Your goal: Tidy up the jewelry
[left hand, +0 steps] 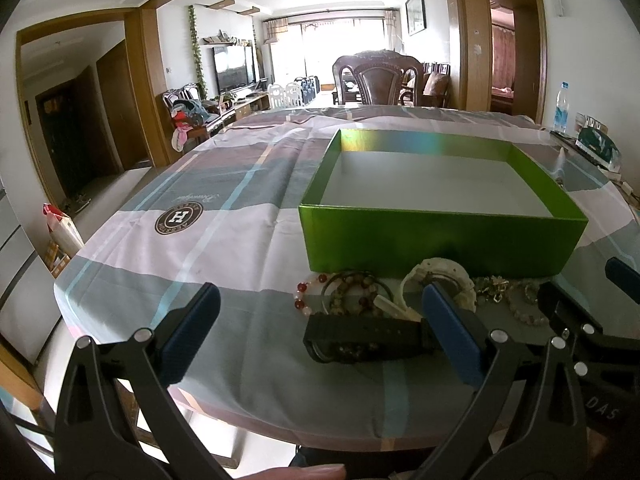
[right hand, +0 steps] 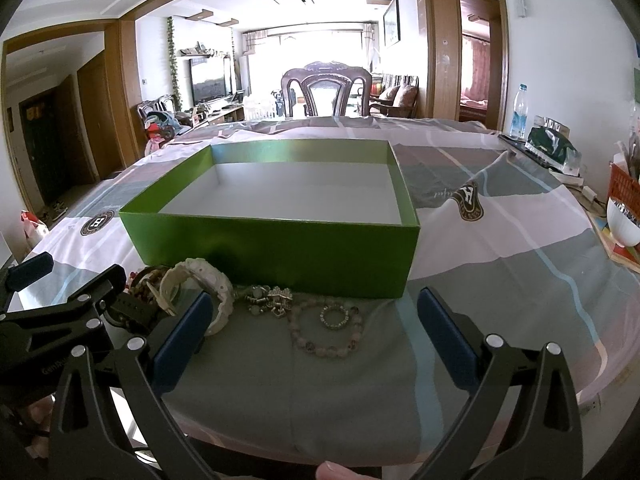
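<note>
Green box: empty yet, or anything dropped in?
Empty as far as visible. The green box shows only bare white floor in both views; the near wall hides a strip of floor. The jewelry lies on the tablecloth in front.

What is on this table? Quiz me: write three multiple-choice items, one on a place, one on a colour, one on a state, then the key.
1. Where does the jewelry lie?
A. Inside the box
B. On the cloth in front of the box
C. On the chair

2. What colour are the outer walls of the box?
A. Red
B. Blue
C. Green

3. How is the right gripper?
A. Open, holding nothing
B. Shut on a bracelet
C. Shut on a bottle

Key:
1 B: the pieces rest on the cloth against the box's near wall, and the box floor is bare.
2 C: the walls are green in both views.
3 A: its blue pads stand wide apart with nothing between them.
</note>
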Demonstrator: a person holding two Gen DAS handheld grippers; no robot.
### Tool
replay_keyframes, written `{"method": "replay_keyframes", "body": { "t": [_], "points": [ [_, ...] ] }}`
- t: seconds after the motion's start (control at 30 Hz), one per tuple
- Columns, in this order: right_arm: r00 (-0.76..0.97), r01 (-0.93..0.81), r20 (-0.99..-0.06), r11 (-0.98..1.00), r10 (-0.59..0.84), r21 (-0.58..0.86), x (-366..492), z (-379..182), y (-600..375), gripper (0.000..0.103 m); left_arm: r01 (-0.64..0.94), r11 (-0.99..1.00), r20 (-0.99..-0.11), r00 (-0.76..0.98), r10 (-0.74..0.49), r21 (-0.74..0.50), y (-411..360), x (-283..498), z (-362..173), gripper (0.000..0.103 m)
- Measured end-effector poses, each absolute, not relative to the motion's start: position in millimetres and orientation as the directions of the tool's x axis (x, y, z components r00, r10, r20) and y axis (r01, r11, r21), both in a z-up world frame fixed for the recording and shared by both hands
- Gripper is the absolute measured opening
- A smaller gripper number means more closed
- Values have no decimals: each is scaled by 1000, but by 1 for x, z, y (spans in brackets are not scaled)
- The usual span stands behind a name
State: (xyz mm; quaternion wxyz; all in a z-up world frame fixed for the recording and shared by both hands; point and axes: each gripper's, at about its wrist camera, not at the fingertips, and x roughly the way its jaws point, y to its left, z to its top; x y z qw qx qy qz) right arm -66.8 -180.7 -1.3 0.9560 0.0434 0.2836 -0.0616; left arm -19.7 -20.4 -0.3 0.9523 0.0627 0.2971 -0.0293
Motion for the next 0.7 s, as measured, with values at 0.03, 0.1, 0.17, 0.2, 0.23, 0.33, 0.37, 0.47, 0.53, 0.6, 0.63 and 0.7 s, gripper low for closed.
{"method": "replay_keyframes", "body": {
  "t": [0.03,0.1,0.17,0.2,0.23,0.33,0.37,0.47,0.53,0.6,0.63,0.7],
  "points": [
    [831,143,-548,989,-94,48,-67,-1,-181,100,93,990,-570,821,-19,101,-21,-20,-1,100],
    [832,145,-547,988,-95,48,-67,-1,-181,100,89,991,-573,819,-16,100,-20,-18,-1,100],
    [831,153,-547,987,-103,48,-67,-3,-182,100,75,992,-576,817,-4,100,-18,-16,-1,100],
    [829,157,-549,987,-106,46,-67,-4,-183,100,67,993,-577,817,3,100,-17,-15,-1,100],
    [826,163,-553,986,-113,41,-66,-6,-184,100,59,993,-579,815,9,99,-15,-14,0,100],
    [795,182,-590,983,-144,5,-60,-13,-184,100,70,994,-603,798,-7,80,-7,-7,0,100],
    [785,188,-601,982,-151,-1,-58,-16,-183,100,74,995,-613,790,-14,73,-3,-2,-1,100],
    [771,190,-619,982,-148,1,-57,-22,-186,100,85,993,-657,754,-13,79,4,10,-7,100],
    [762,182,-634,983,-131,15,-54,-26,-185,100,127,990,-691,722,-47,66,4,15,-12,96],
    [756,171,-645,985,-113,28,-52,-28,-186,92,153,987,-702,708,-70,56,3,16,-13,88],
    [751,164,-652,986,-104,31,-49,-29,-186,88,170,985,-706,703,-91,42,2,16,-14,83],
    [736,149,-672,988,-89,31,-42,-33,-186,68,198,980,-720,683,-124,18,1,17,-15,75]
  ]
}}
